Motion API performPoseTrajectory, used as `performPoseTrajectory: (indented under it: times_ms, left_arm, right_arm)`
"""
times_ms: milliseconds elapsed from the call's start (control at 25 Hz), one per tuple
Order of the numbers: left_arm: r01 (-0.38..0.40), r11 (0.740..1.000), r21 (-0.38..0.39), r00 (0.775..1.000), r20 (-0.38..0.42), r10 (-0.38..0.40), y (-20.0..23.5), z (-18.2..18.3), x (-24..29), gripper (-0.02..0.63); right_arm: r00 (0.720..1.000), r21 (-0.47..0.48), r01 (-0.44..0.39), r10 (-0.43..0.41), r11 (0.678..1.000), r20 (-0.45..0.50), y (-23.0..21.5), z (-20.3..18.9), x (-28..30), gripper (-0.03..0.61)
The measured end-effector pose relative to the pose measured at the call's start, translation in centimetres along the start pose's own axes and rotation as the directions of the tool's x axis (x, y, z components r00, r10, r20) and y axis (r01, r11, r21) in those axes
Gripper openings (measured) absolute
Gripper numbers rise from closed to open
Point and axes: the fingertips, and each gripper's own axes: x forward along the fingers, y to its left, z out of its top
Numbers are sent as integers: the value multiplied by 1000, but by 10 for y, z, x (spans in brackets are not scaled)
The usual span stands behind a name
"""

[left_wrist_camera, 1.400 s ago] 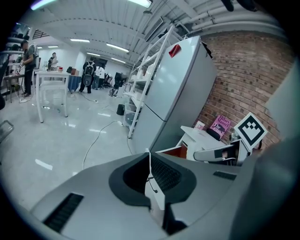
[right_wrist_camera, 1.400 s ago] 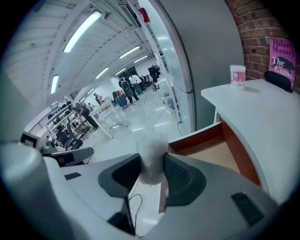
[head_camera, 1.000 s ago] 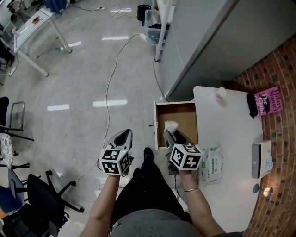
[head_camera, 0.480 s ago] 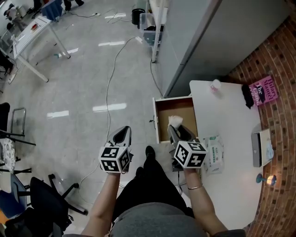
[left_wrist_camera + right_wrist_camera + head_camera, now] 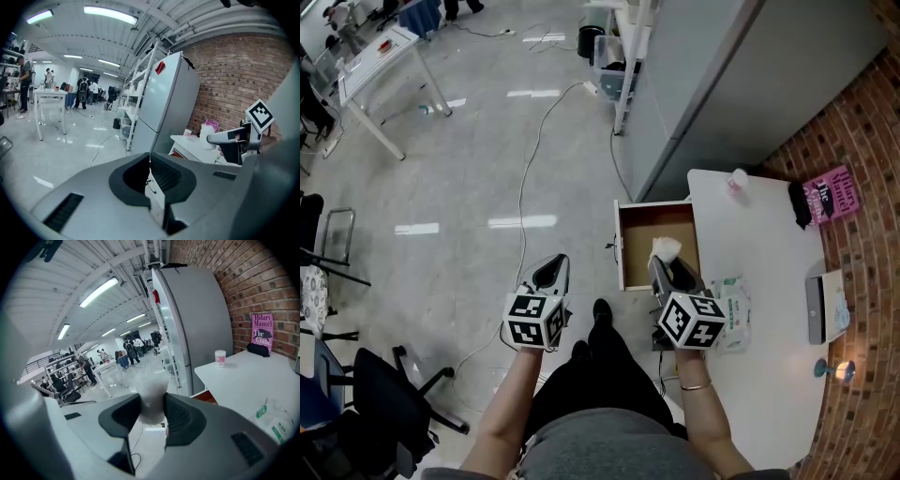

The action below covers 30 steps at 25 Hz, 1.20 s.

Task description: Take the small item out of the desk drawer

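Item (image 5: 666, 248), small and white, clamped in the right gripper (image 5: 152, 402) above the open drawer (image 5: 649, 236); left gripper (image 5: 549, 270) closed, empty.

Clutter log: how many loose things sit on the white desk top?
6: cup at the far edge; black object and pink book by the brick wall; wipes pack beside the drawer; grey box and small stemmed object nearer, along that wall. The right gripper may hide more.

White table (image 5: 769, 253), and the drawer (image 5: 652, 234) is brown inside. The small item (image 5: 666, 248) is white. The left claw (image 5: 551, 270) and right claw (image 5: 671, 267) are grey, and their cubes (image 5: 689, 321) carry black-and-white squares. The book (image 5: 832, 192) is pink, the brick wall (image 5: 872, 244) red and the packet (image 5: 733, 305) green-and-white.
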Motion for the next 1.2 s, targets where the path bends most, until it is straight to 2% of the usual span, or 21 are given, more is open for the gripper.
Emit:
performPoseTrajectory:
  times_ms: [360,1200]
  left_arm:
    - [-6,1000,7,1000,10,6,-2,0,-13,25]
    - [-10,1000,5,1000,5,10,-3,-7,-20,25]
  right_arm:
    - [999,-34,-4,6,999,52,11,13,-14,161]
    - [998,-43,-17,19,999,61,19,12,-18,161]
